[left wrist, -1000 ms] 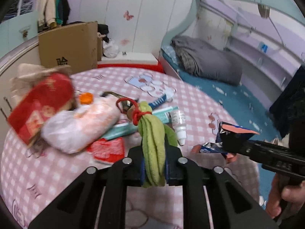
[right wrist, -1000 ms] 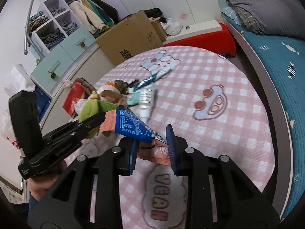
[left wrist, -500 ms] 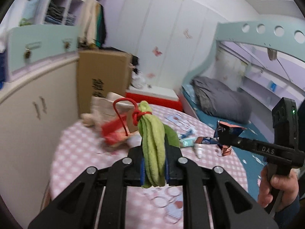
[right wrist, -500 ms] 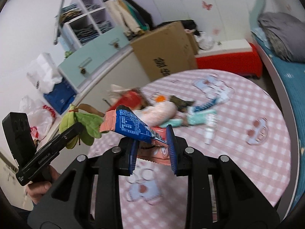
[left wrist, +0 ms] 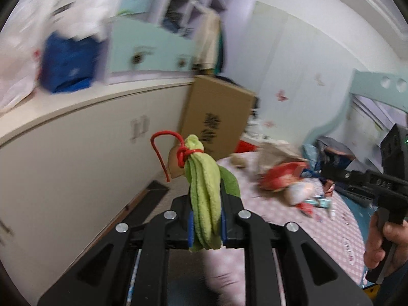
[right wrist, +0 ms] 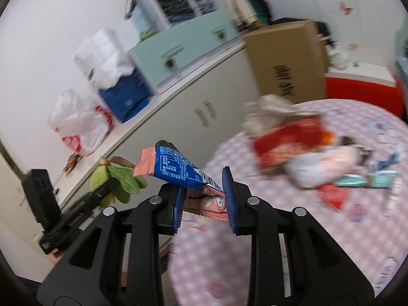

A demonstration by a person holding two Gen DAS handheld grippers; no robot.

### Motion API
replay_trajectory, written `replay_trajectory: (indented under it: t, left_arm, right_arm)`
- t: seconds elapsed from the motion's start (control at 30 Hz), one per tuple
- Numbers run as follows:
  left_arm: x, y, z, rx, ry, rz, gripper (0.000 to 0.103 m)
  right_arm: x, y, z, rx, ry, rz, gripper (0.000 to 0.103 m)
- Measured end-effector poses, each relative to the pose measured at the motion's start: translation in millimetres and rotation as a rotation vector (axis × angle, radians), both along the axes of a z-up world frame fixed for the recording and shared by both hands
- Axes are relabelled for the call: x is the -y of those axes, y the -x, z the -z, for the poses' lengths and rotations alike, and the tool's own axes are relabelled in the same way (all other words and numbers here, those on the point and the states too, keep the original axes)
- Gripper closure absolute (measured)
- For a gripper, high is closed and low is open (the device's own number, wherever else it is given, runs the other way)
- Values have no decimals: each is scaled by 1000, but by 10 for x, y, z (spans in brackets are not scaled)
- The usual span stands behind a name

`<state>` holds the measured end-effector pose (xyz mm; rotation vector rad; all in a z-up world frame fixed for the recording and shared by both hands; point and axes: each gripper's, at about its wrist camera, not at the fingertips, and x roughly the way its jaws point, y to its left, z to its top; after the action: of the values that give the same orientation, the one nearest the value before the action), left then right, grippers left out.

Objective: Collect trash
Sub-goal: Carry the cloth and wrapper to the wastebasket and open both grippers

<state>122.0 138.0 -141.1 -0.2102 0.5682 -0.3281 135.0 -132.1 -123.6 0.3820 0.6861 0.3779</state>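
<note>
Both jaws clamped: left green leaf bundle [left wrist: 205, 199], right snack wrapper [right wrist: 178, 170].

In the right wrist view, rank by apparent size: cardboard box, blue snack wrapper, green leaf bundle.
1. cardboard box
2. blue snack wrapper, though nearness to the camera enlarges it
3. green leaf bundle

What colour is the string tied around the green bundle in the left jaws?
Red. The string is knotted at the top of the green bundle, seen best in the left wrist view.
</note>
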Motion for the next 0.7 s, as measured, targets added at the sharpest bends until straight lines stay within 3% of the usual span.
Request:
replay_trajectory:
  t: [0.13,0.4,0.57,0.7]
  left_arm:
    - [-494,-45,288,-63,-6,-94,89]
    - [-1272,-167,1172,-249,-7,-219,89]
    - [-1567,-302,1693,-342,6,-249,89]
    - [-1670,-505,2204,-440,2,-239,88]
  right_arm:
    - [-655,-346,218,-75,-6,-93,75]
    - [-2016,-889,973,-246,49,-235,75]
    - [-2508,-1144,1523,-354,98,-248,75]
    - [-2714,-1382,2184,-505,120,-210,75]
